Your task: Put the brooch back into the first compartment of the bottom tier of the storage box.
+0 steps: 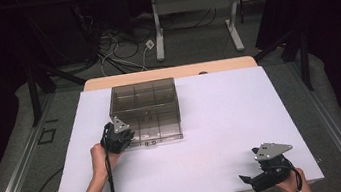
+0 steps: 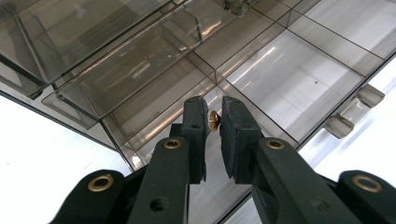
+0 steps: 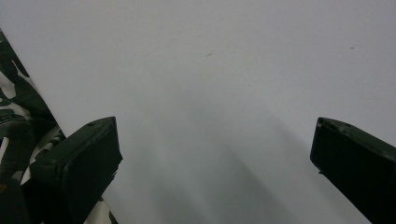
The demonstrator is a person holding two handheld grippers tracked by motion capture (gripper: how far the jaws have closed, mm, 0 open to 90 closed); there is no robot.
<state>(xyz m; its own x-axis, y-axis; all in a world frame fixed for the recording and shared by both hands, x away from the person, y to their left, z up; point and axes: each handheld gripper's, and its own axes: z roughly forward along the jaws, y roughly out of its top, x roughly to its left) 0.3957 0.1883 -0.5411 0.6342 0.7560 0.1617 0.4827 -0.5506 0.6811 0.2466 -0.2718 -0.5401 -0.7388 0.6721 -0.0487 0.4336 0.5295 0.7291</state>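
A smoky clear plastic organizer box [image 1: 145, 110] with a raised lid and several compartments sits on the white table [image 1: 222, 119]. My left gripper [image 1: 124, 133] hovers at the box's near left corner. In the left gripper view its jaws are pinched together on a small brass-coloured part [image 2: 214, 120], held just over a near compartment of the box [image 2: 289, 79]. My right gripper [image 1: 253, 178] rests near the table's front right edge, jaws wide apart with bare white surface between them [image 3: 215, 154].
The box's latch tabs [image 2: 355, 112] jut from its front edge. Another table [image 1: 195, 1] and floor cables [image 1: 117, 53] lie beyond the far edge. Camouflage-patterned trousers [image 3: 14, 116] show below the near edge.
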